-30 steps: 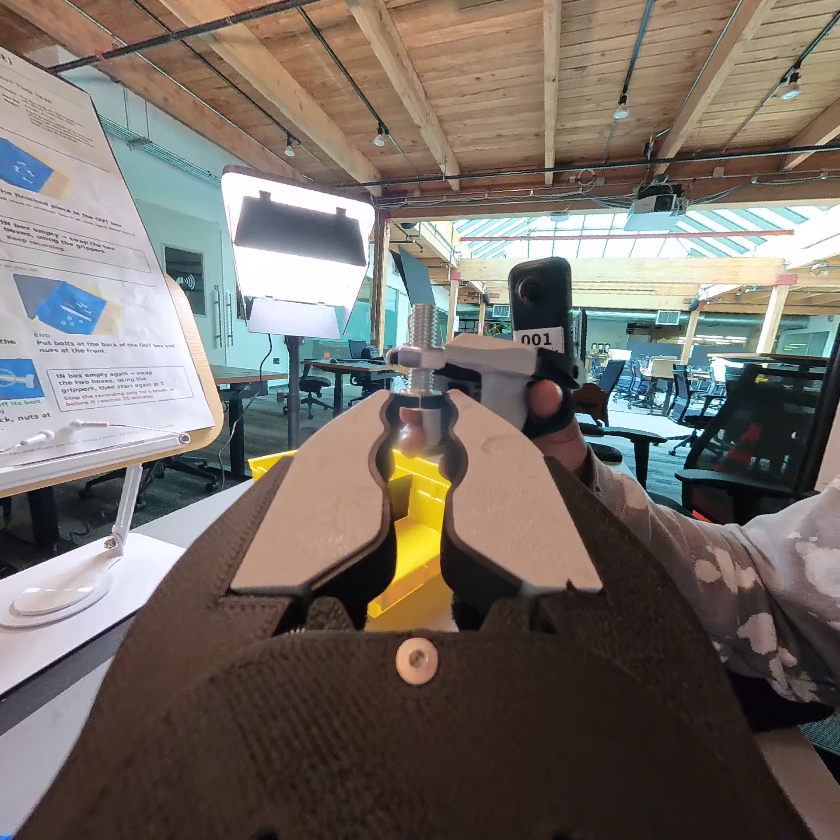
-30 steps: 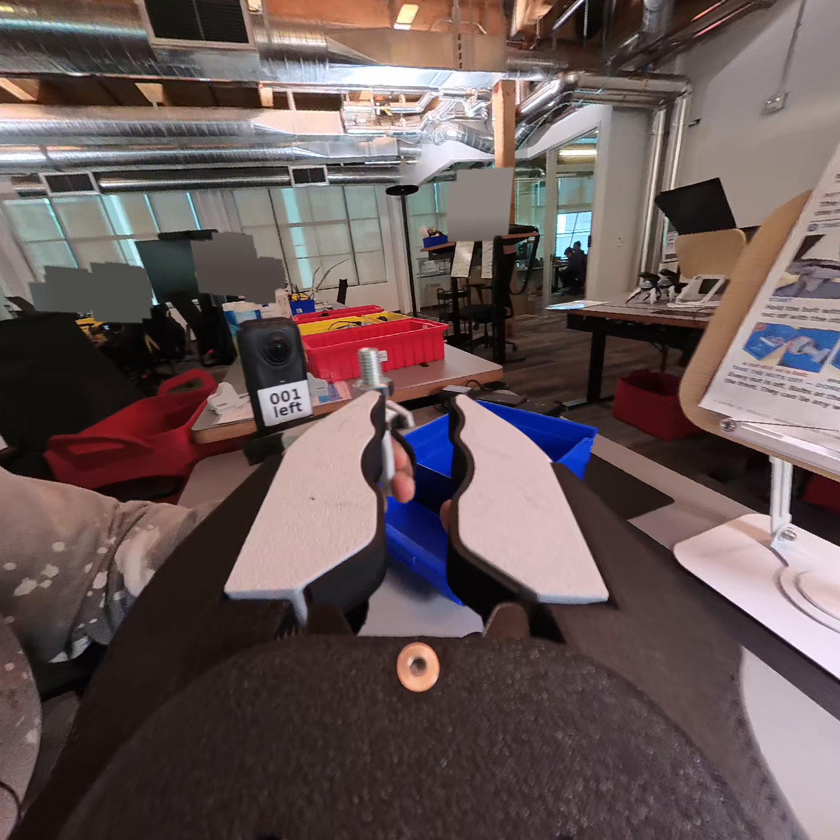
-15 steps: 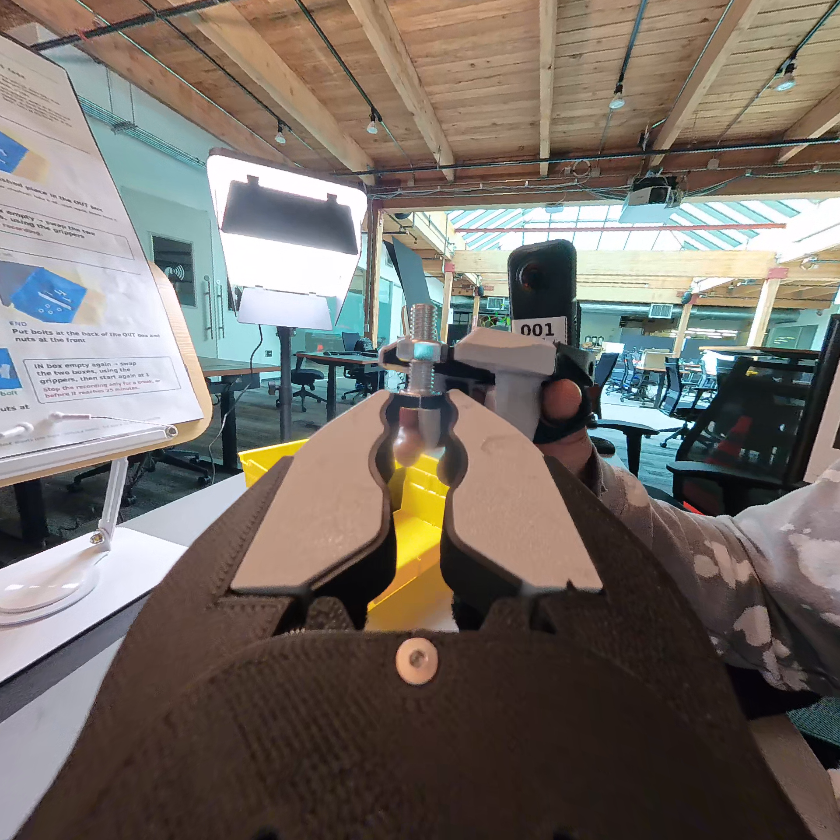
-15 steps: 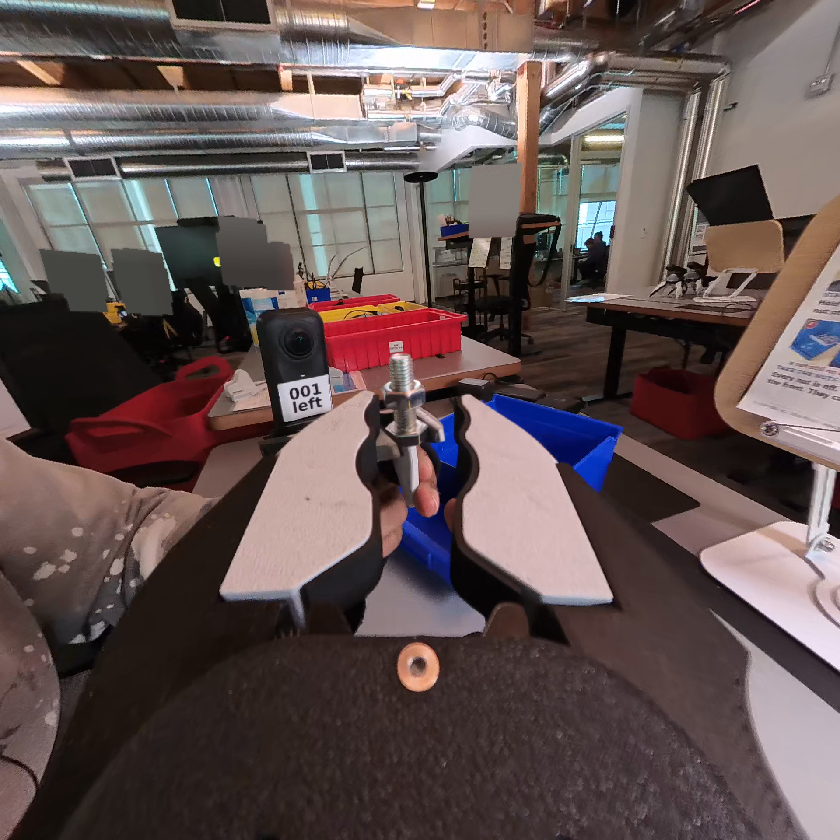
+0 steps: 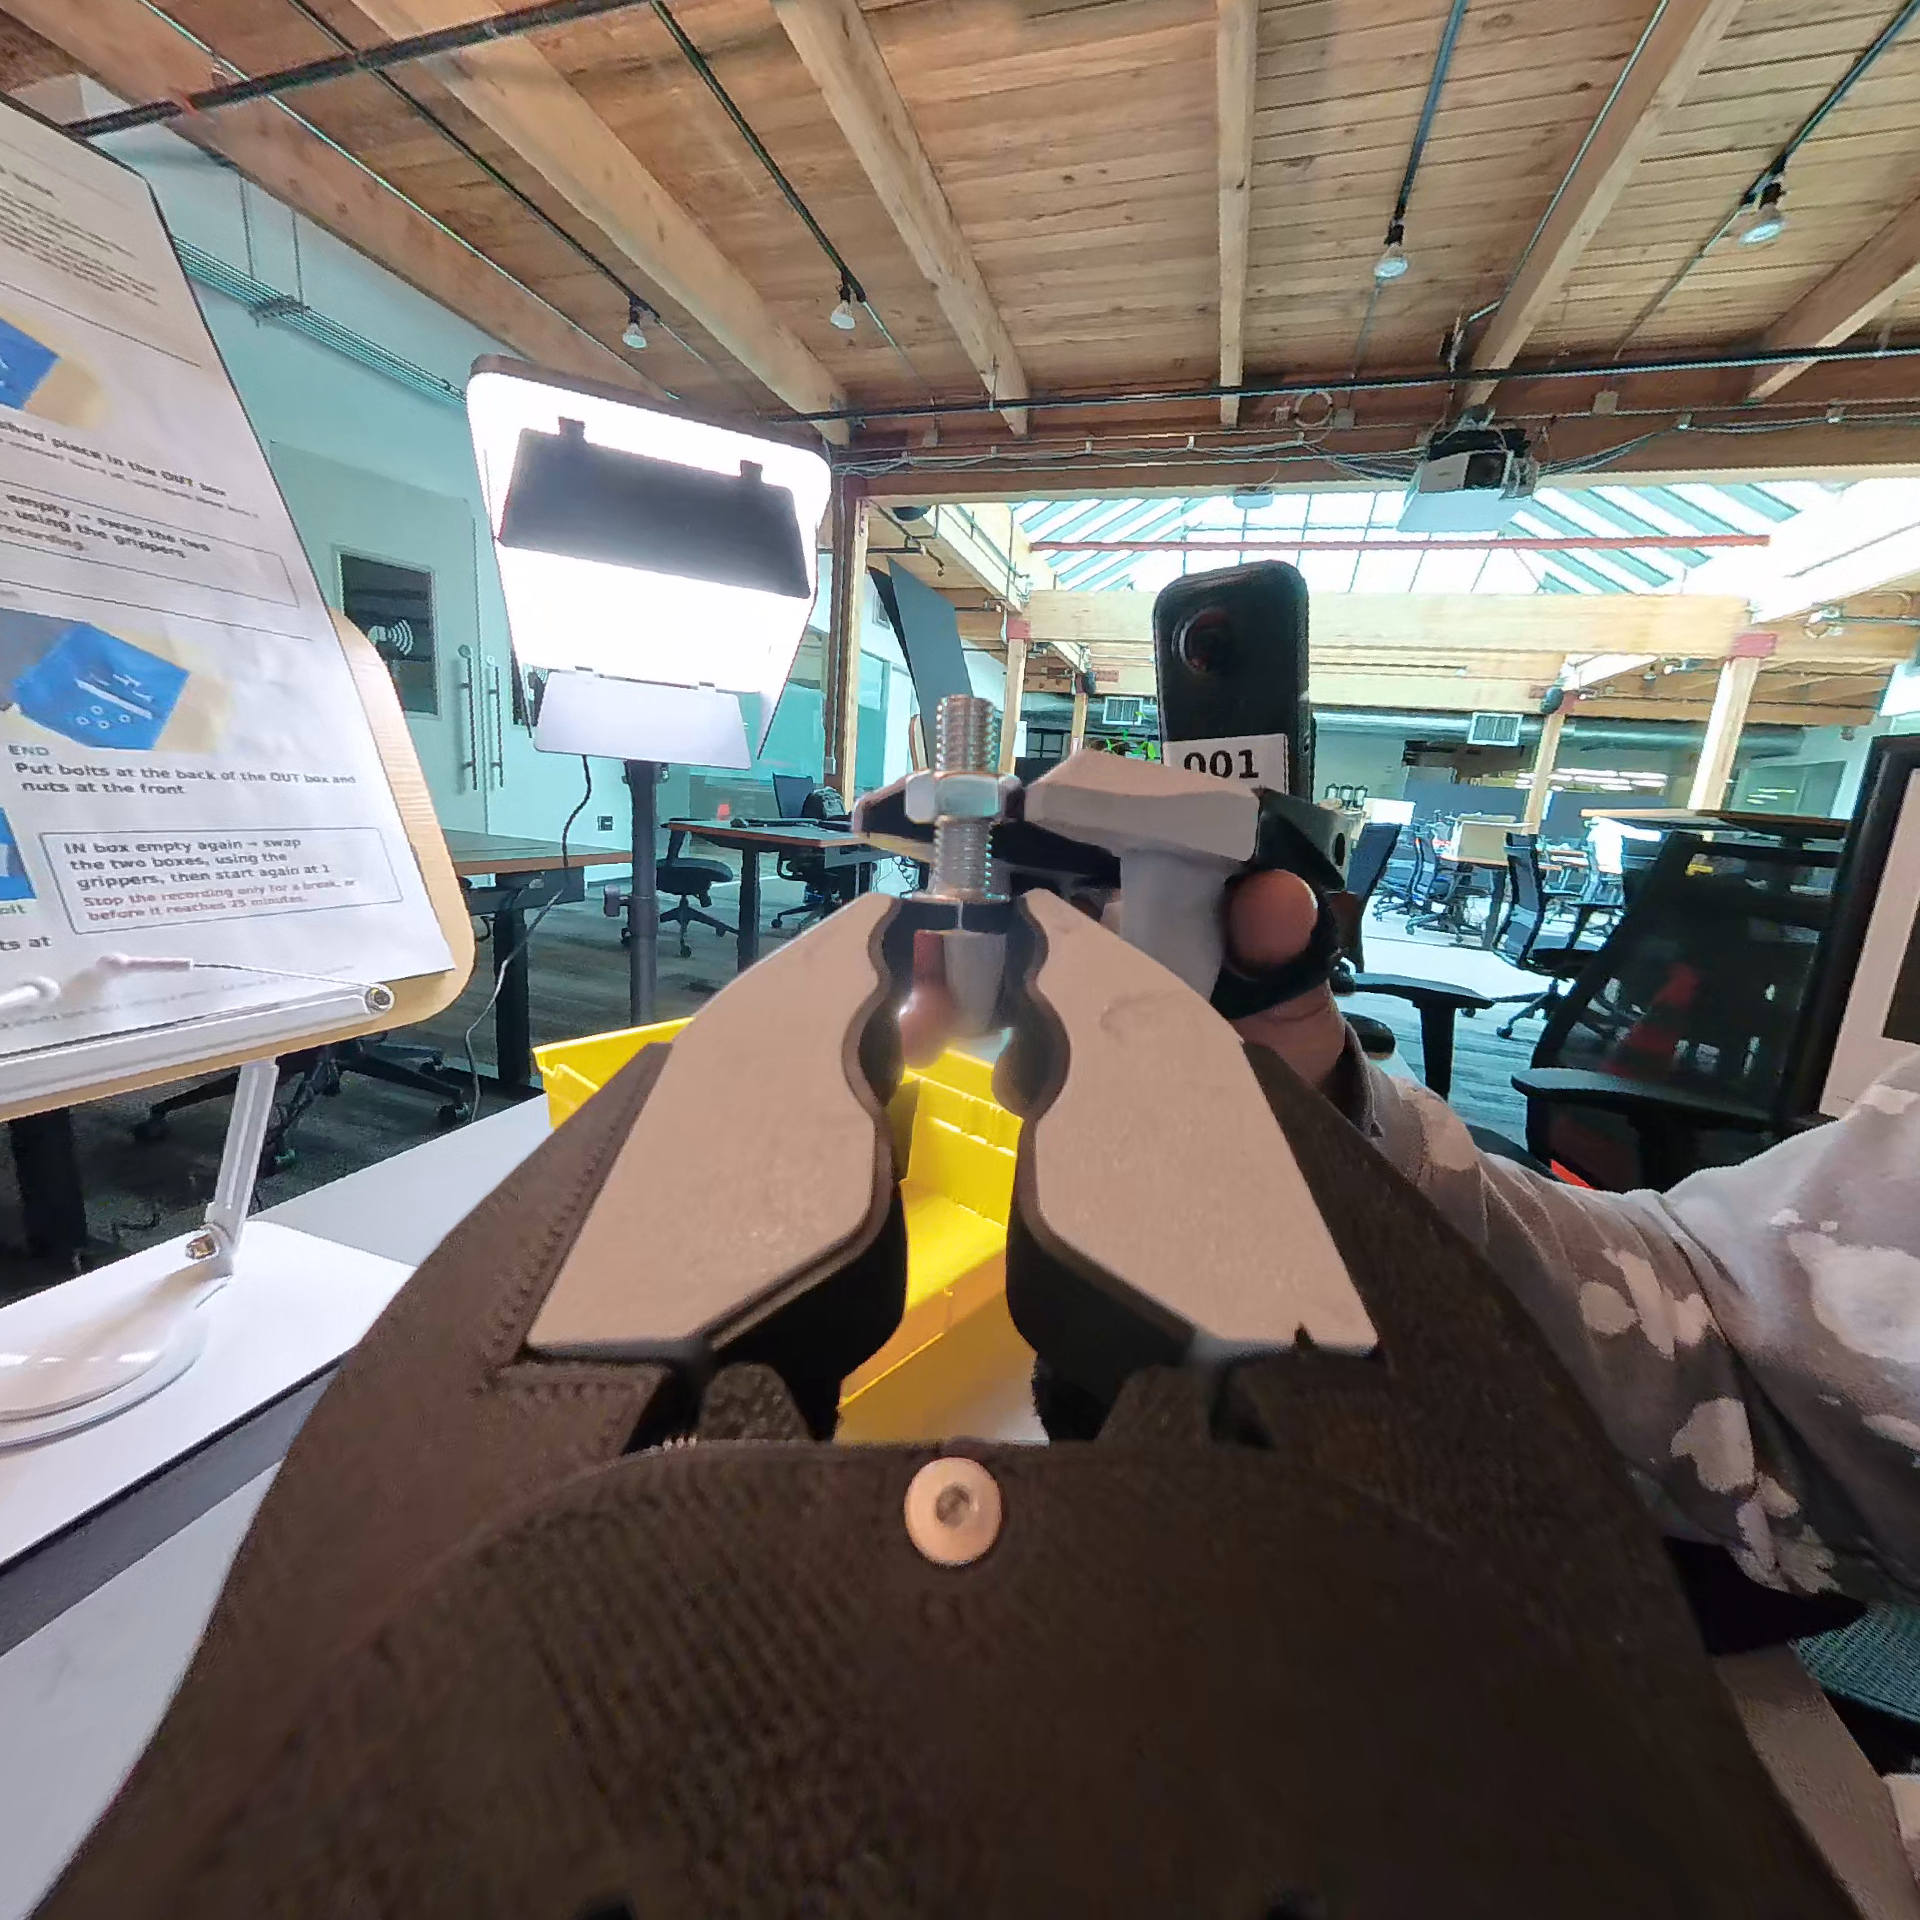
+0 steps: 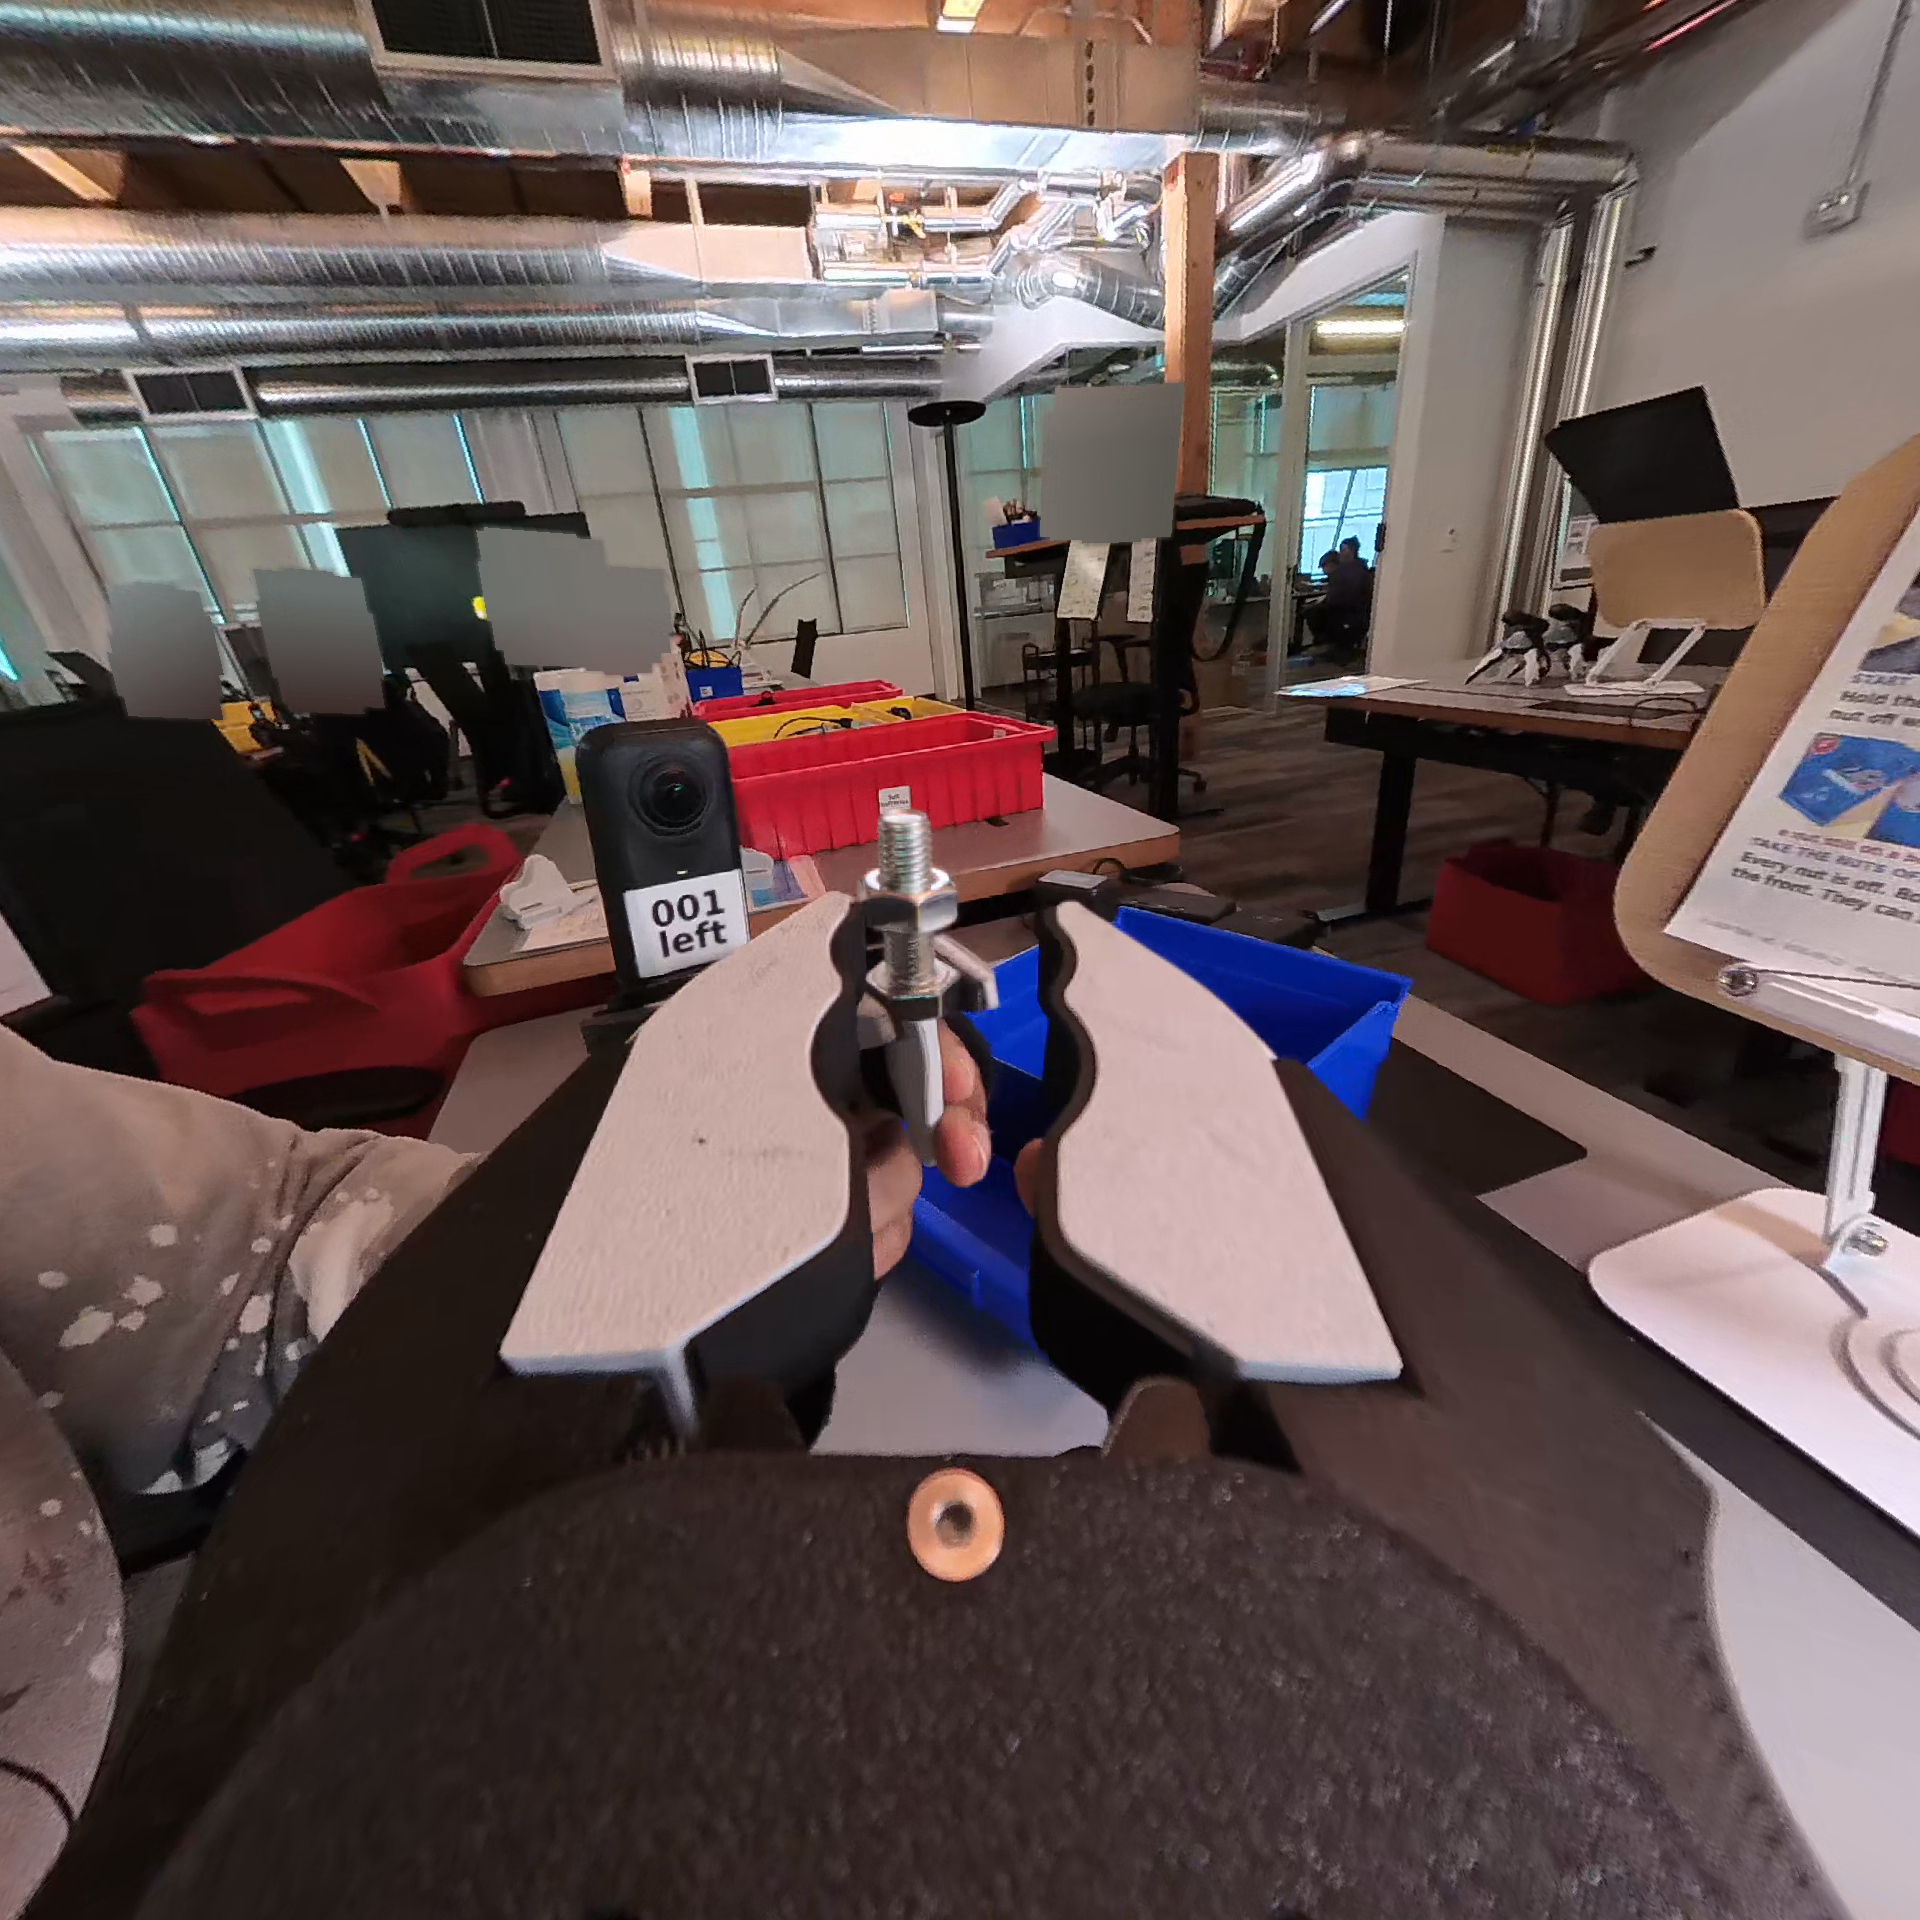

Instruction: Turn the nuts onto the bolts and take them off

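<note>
A silver bolt [image 5: 964,868] stands upright, its lower end clamped in my shut left gripper [image 5: 961,920]. A hex nut [image 5: 961,798] sits on the thread a little below the top. In the right wrist view the bolt [image 6: 906,951] and nut [image 6: 908,902] lie between the fingertips of my right gripper [image 6: 948,925]. Its jaws are apart. The left finger [image 6: 727,1091] touches the nut and a gap shows on the right side. In the left wrist view the right gripper [image 5: 1039,816] reaches the nut from the right.
A yellow bin [image 5: 940,1153] lies on the table below the left gripper, and a blue bin [image 6: 1257,1003] below the right one. An instruction board on a white stand [image 5: 156,727] is at the left; it also shows at the right of the right wrist view [image 6: 1818,831]. Chairs and desks stand behind. The grippers are tip to tip, or close to it.
The right gripper has shifted so the bolt and nut moved from behind its left finger into the gap between its fingers. The left gripper keeps its hold on the bolt.
</note>
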